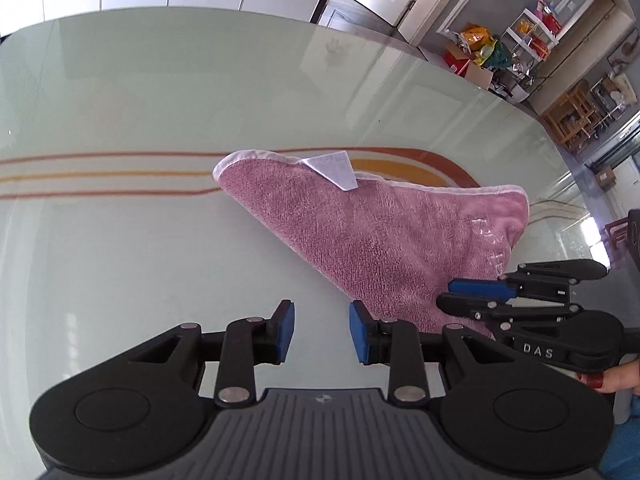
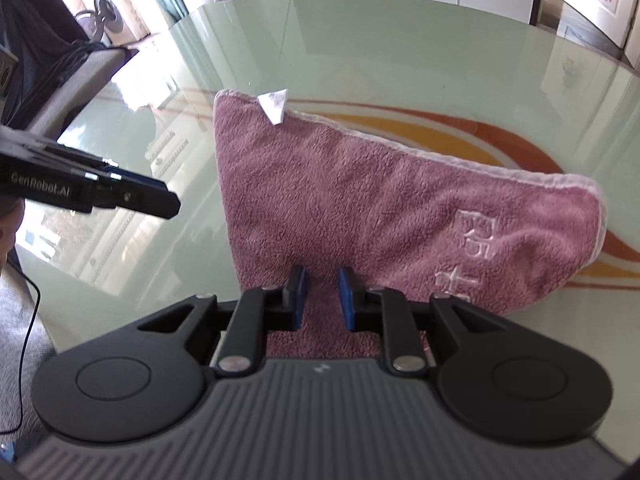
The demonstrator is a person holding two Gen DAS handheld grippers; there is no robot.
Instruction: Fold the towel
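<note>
A pink terry towel (image 1: 360,232) with a white hem and a white care tag (image 1: 334,170) lies folded on the pale green glass table (image 1: 140,100). My left gripper (image 1: 322,330) is open and empty, just left of the towel's near corner. My right gripper (image 2: 322,296) is open, low over the towel's near edge (image 2: 324,332), with cloth showing between its blue pads. The towel (image 2: 360,200) bears white embroidered letters (image 2: 472,248) on its right side. The right gripper (image 1: 480,294) also shows in the left wrist view at the towel's near right corner. The left gripper (image 2: 160,196) shows at the left of the right wrist view.
The table has curved orange and brown stripes (image 1: 100,172) printed under the glass. Its far edge (image 1: 200,10) meets white cabinets. Shelves and clutter (image 1: 500,52) stand beyond the right side. A chair and cable (image 2: 28,300) lie off the table's left edge.
</note>
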